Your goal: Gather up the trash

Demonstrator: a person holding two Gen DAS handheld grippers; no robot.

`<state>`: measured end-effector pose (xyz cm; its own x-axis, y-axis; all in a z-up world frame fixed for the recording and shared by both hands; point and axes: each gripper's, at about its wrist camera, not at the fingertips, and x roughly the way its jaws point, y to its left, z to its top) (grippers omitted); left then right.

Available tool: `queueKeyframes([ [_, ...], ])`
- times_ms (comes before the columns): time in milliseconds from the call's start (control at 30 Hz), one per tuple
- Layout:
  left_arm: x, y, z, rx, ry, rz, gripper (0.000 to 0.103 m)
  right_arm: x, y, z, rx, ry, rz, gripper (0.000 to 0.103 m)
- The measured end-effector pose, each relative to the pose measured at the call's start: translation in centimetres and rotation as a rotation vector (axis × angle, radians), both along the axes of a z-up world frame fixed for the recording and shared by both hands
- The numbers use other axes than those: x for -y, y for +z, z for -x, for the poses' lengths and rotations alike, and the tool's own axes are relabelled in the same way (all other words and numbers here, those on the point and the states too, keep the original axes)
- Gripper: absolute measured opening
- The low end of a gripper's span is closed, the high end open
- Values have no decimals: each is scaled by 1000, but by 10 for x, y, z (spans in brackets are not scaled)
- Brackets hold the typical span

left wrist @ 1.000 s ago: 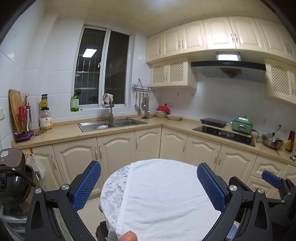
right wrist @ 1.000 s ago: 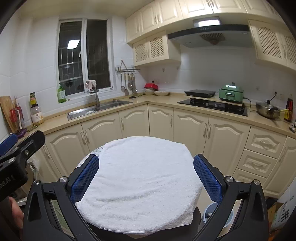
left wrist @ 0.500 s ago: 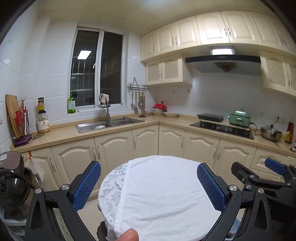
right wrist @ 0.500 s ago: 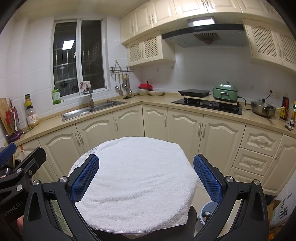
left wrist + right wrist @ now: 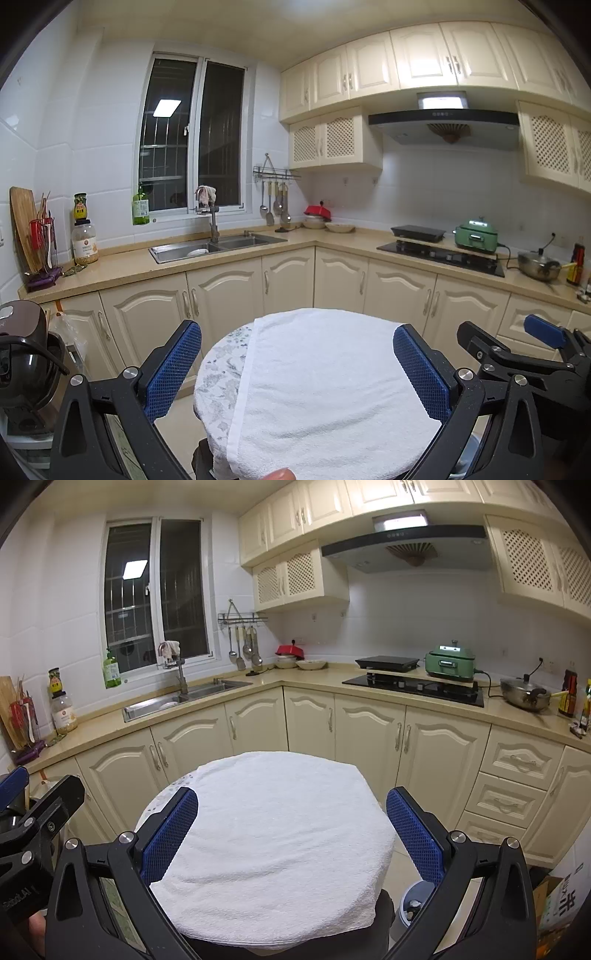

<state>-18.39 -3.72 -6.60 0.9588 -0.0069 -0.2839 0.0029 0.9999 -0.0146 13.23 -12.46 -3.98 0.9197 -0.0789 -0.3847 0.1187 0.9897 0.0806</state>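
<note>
Towel-covered round table (image 5: 273, 834) directly ahead

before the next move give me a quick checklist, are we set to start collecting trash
1. Left tongs open, nothing held: ok.
2. Right tongs open, nothing held: ok.
3. The two tongs apart, not touching: ok.
4. Towel top bare of trash: ok.
5. Trash to pick up in view: not ok, none clearly seen.
6. Bin on the floor beside the stool: lid state cannot tell.
</note>
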Motion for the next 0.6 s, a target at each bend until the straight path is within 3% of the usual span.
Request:
queueKeyframes([
  [600, -18, -1, -5, -5, -20, 20, 102, -1, 0, -2, -2, 15, -2, 103],
])
